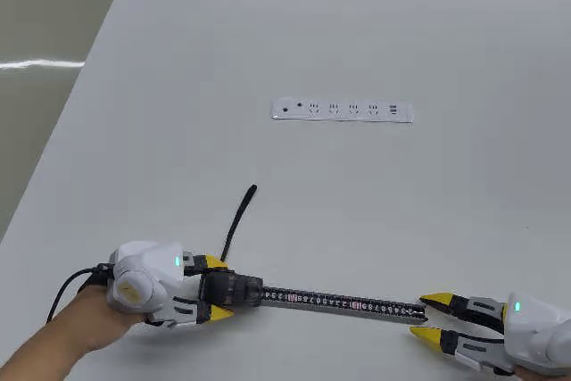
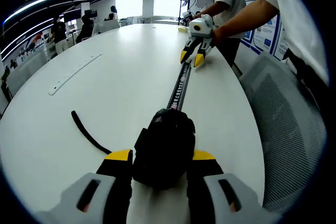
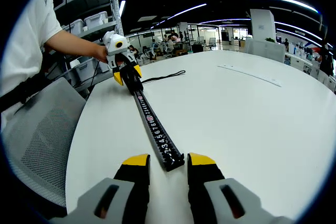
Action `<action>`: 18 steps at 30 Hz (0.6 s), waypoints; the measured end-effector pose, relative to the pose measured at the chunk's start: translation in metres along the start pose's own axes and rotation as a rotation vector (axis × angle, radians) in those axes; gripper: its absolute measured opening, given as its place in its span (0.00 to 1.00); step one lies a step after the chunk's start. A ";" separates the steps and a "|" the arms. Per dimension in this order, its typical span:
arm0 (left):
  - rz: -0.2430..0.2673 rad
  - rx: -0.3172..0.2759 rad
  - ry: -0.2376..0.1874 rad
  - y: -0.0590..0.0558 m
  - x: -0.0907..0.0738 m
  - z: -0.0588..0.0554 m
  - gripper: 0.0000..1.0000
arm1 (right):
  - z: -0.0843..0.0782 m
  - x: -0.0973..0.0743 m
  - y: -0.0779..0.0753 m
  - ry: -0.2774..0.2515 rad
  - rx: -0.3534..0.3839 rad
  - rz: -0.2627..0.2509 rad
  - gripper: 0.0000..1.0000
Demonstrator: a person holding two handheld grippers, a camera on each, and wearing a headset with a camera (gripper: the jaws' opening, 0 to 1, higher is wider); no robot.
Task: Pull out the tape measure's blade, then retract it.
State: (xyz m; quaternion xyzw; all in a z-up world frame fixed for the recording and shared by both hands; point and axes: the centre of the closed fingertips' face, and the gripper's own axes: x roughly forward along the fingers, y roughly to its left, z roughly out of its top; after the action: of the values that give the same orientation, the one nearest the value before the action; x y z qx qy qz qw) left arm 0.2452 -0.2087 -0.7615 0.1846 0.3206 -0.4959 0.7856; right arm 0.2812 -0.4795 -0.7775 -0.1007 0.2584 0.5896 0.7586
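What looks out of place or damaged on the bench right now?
Nothing damaged. The black tape measure case sits clamped in the left gripper; its dark numbered blade lies straight and flat on the white table, its tip loose between the right gripper's open jaws.

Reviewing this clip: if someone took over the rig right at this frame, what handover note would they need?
Left gripper: shut on the tape measure case, holding it down on the table.
Right gripper: open, with its jaws on either side of the blade tip but not clamped on it.
Blade: pulled out and lying flat on the table between the two grippers.
Done: the blade is out.
Left: retract it into the case. The frames do not show whether a further pull is planned.
Nearby: a black strap beside the case and a power strip farther back.
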 end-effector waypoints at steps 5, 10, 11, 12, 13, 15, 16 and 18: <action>-0.001 0.000 0.003 0.000 0.000 0.000 0.37 | -0.004 0.001 -0.002 0.002 0.000 0.007 0.25; -0.001 0.001 0.007 0.000 0.001 -0.001 0.37 | -0.002 0.002 -0.004 -0.007 -0.008 0.014 0.23; -0.001 0.000 0.008 0.000 0.001 -0.001 0.37 | -0.002 0.003 -0.003 -0.007 -0.005 0.019 0.21; -0.001 -0.001 0.008 0.000 0.001 -0.001 0.37 | -0.002 0.004 -0.003 -0.007 -0.005 0.020 0.18; -0.001 0.000 0.009 0.001 0.001 -0.001 0.37 | -0.002 0.004 -0.004 -0.011 -0.004 0.019 0.18; -0.001 0.000 0.010 0.001 0.001 -0.001 0.37 | -0.002 0.005 -0.005 -0.019 0.009 0.021 0.17; -0.002 0.000 0.010 0.001 0.001 -0.001 0.37 | -0.003 0.005 -0.004 -0.021 0.004 0.023 0.17; -0.002 0.001 0.010 0.001 0.001 -0.002 0.37 | -0.003 0.005 -0.004 -0.023 0.000 0.027 0.17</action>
State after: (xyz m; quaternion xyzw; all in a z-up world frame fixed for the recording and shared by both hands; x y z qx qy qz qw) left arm 0.2459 -0.2080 -0.7637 0.1872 0.3245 -0.4958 0.7835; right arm 0.2853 -0.4774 -0.7830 -0.0904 0.2512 0.6009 0.7534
